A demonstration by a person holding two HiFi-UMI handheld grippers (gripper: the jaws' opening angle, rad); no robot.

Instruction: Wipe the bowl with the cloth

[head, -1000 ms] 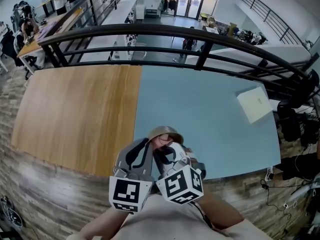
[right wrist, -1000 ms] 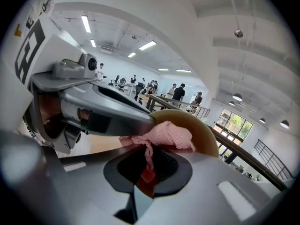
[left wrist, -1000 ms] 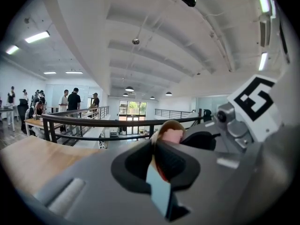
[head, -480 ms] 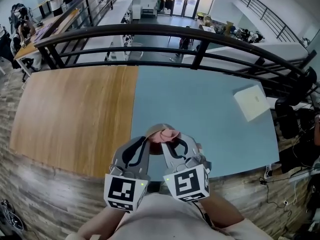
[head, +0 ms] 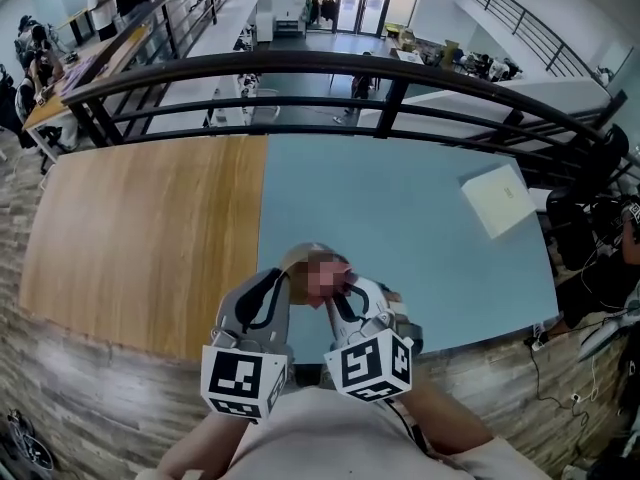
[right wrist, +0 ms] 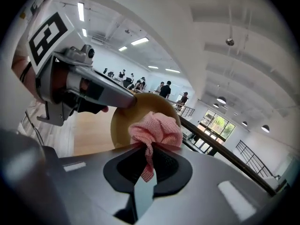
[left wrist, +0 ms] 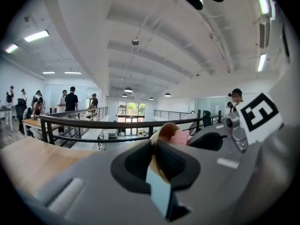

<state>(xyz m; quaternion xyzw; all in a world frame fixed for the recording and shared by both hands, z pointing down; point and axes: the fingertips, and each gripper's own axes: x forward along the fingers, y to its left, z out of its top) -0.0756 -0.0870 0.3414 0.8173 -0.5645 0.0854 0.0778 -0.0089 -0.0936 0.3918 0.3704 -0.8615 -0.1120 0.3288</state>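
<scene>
A tan bowl (head: 297, 260) is held up on edge above the blue table near its front edge. My left gripper (head: 284, 286) pinches the bowl's rim (left wrist: 164, 129) between its jaws, which are opening slightly. My right gripper (head: 340, 290) is shut on a pink knitted cloth (right wrist: 155, 128) and presses it against the bowl's inner face (right wrist: 123, 122). The left gripper view shows the cloth (left wrist: 180, 137) peeking past the rim, beside the right gripper's marker cube. A mosaic patch hides part of the bowl in the head view.
The table is wood (head: 140, 228) on the left and blue (head: 400, 208) on the right. A flat white box (head: 503, 200) lies at the far right of the blue half. A black railing (head: 350, 68) runs behind the table.
Both grippers and the bowl have drifted a little to the left. The right gripper has turned, shifting the cloth across the bowl.
</scene>
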